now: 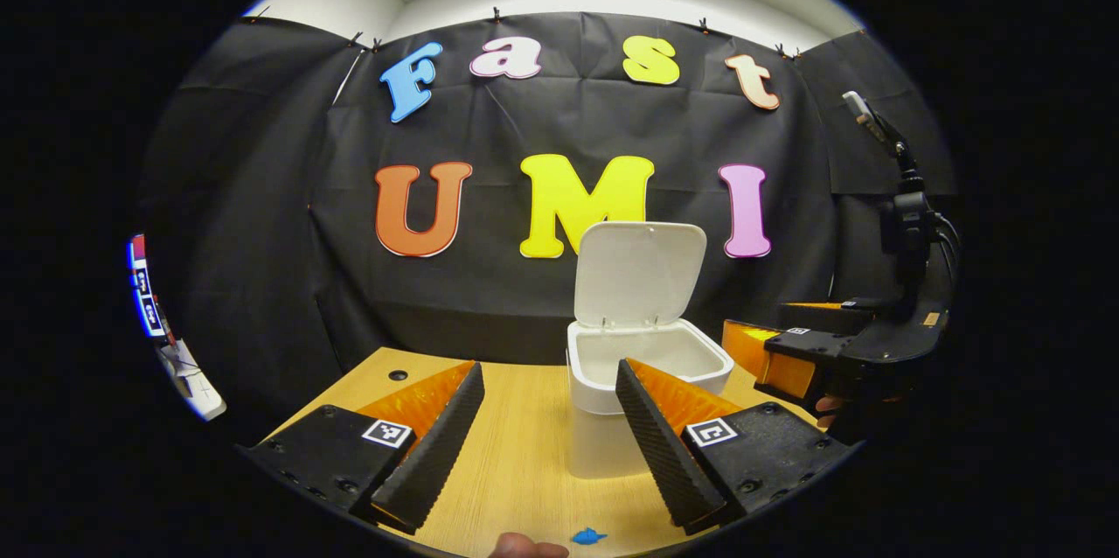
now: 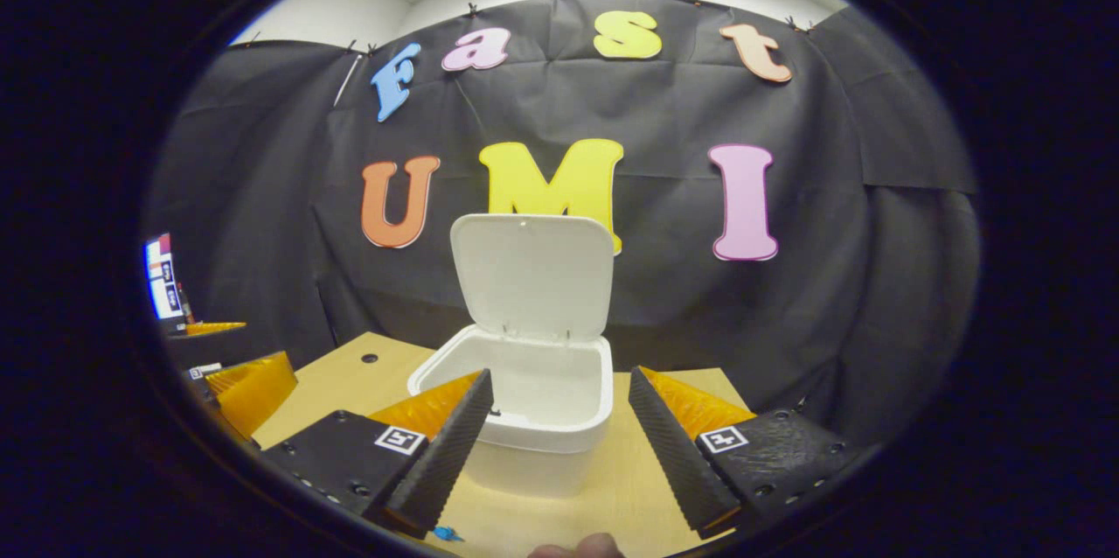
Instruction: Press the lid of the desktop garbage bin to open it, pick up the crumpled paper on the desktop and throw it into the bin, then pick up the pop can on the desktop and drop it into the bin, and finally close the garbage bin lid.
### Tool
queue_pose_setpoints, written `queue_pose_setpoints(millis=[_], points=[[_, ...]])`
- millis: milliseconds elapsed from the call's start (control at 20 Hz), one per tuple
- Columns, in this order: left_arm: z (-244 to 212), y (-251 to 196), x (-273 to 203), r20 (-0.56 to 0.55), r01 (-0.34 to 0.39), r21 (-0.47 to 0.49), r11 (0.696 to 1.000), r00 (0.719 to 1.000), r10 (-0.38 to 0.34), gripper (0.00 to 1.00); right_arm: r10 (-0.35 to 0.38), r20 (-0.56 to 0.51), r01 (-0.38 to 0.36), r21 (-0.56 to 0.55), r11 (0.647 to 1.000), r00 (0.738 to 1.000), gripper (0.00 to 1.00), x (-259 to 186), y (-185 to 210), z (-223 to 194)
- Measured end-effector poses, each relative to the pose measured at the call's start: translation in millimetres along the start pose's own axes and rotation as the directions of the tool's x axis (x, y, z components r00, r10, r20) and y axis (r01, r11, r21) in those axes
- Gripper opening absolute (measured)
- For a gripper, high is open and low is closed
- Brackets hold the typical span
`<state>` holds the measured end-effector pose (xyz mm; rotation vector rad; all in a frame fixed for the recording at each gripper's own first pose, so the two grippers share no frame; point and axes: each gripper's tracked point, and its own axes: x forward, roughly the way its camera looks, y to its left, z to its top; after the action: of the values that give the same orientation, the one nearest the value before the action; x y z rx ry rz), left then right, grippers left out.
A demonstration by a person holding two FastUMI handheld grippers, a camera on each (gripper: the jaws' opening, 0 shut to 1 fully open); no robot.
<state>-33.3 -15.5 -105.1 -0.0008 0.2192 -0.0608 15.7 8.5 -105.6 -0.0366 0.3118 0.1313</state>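
The white desktop bin (image 1: 601,444) stands on the wooden table with its lid (image 1: 640,274) swung up and upright at the back. My left gripper (image 1: 549,370) hangs open in front of the bin, slightly to its left, with nothing between the fingers. Farther right, beside the bin, is the right gripper (image 1: 769,341) with a hand under it. In the right gripper view the bin (image 2: 524,466) is close ahead with its lid (image 2: 531,274) raised, and my right gripper (image 2: 559,376) is open over its near rim, holding nothing. The bin's bottom is hidden. The left gripper (image 2: 249,379) shows at the left edge.
A small blue scrap (image 1: 588,535) (image 2: 447,533) lies on the table (image 1: 516,470) near the front edge. A round cable hole (image 1: 398,374) (image 2: 369,358) sits at the back left. A lit screen (image 1: 144,287) (image 2: 162,278) stands off to the left.
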Motion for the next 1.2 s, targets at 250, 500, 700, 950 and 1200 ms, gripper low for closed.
queue_pose_setpoints(millis=[250, 500, 700, 950, 1200], points=[[-33, -13, -5, -0.078, 0.041, -0.013, 0.999, 0.996, -0.042, 0.98, -0.019, -0.006, 0.020, 0.022, 1.000, 1.000, 0.98, -28, -10, -13], [-80, -19, -10, -0.208, 0.062, -0.031, 0.998, 0.976, -0.067, 0.98, -0.047, -0.070, 0.049, 0.020, 0.999, 0.996, 0.98, -46, -23, -48], [-124, -26, -18, -0.320, 0.081, -0.050, 0.995, 0.943, -0.093, 0.98, -0.070, -0.109, 0.071, 0.012, 0.997, 0.992, 0.98, -55, -31, -69], [-183, -36, -30, -0.479, 0.079, -0.087, 0.993, 0.870, -0.111, 0.99, -0.091, -0.158, 0.087, -0.034, 0.996, 0.983, 0.96, -62, -41, -88], [-234, -40, -35, -0.578, 0.061, -0.105, 0.993, 0.808, -0.111, 1.00, -0.109, -0.206, 0.100, -0.052, 0.994, 0.973, 0.97, -71, -47, -107]])
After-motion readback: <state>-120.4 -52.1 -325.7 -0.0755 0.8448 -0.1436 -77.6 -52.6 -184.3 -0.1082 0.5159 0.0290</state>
